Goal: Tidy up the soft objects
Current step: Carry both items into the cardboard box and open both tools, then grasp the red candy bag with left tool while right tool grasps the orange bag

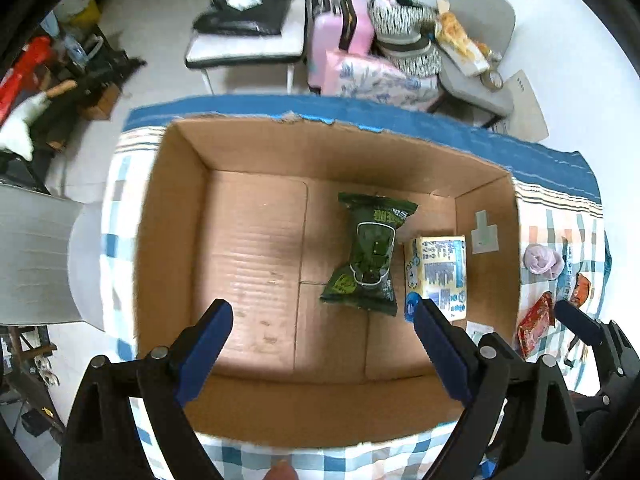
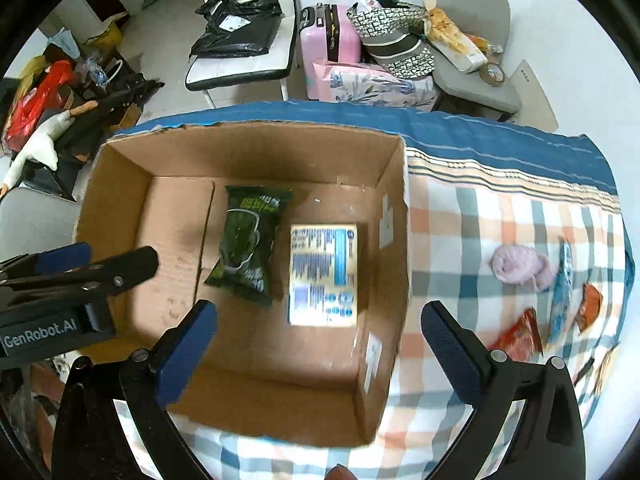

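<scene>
The green snack pack (image 1: 366, 256) lies flat in the cardboard box (image 1: 168, 216), just ahead of the left hand-held gripper (image 1: 322, 350), beside a yellow carton (image 1: 440, 272). It looks light, crinkly and slippery, so pinch its sealed end. Both the left and the right hand-held gripper (image 2: 318, 350) gape wide, holding nothing. The right view alone shows clearly the pink cloth (image 2: 516, 266) and red packets (image 2: 518, 336) on the checked bench (image 2: 460, 216), to the right.

I'm looking into a lived-in room of a home, cluttered like a spare room. A checked cloth (image 2: 472, 240) covers the table, household style. Behind it a white chair (image 2: 240, 68) carries black plastic bags (image 2: 236, 24), a pink suitcase (image 2: 332, 36) stands on the pale floor, and a grey chair (image 2: 476, 80) is heaped with patterned bags (image 2: 396, 36).
</scene>
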Available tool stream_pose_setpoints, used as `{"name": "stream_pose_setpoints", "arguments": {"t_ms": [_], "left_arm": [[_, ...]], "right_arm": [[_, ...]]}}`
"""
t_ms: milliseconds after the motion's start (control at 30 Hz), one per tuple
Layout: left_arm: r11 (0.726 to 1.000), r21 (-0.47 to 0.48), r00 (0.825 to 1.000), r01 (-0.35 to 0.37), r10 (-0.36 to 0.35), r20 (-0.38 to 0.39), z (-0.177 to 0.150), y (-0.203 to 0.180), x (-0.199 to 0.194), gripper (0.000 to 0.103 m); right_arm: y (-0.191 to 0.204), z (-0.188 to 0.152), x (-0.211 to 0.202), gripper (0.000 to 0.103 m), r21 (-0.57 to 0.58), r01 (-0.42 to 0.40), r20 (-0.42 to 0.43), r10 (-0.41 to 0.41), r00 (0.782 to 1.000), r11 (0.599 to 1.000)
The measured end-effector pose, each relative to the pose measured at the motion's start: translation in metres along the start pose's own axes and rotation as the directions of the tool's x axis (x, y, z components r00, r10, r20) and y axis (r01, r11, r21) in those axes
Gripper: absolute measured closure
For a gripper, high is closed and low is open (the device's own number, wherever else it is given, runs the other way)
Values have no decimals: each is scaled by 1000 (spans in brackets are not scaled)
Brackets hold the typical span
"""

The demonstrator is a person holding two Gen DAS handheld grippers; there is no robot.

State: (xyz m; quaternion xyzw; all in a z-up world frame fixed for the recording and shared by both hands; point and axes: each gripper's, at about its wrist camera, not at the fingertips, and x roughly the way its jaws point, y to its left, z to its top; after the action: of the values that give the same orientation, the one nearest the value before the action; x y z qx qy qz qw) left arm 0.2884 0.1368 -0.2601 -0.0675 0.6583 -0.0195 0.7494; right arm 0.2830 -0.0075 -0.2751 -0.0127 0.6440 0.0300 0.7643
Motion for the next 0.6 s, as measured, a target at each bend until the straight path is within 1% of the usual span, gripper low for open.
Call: {"name": "stream_pose_setpoints", "arguments": {"t_ms": [167,233,300,467,600], "left_arm": [[1000,-5,996,-16,16,83,-23,-1,-36,10],[1000,0,995,-24,24,102,-33,-2,-48,10],[1000,4,993,-31,31,114,-43,-3,-56,10],[999,11,991,-45,43,128,-68,-12,-76,10],[999,-1,987,-52,52,155,-80,-24,-90,10]], "right_arm": [[-4,-25,-32,0,43,-27,15,27,1000,999],[-6,-36,-47,0,41,-25,40,23,999,999],[-7,-45,-58,0,40,-24,57,22,998,999],[-17,-66,-82,0,42,-70,78,67,995,997],[-29,-77,-94,0,43,-120,87,116,989,992]]}}
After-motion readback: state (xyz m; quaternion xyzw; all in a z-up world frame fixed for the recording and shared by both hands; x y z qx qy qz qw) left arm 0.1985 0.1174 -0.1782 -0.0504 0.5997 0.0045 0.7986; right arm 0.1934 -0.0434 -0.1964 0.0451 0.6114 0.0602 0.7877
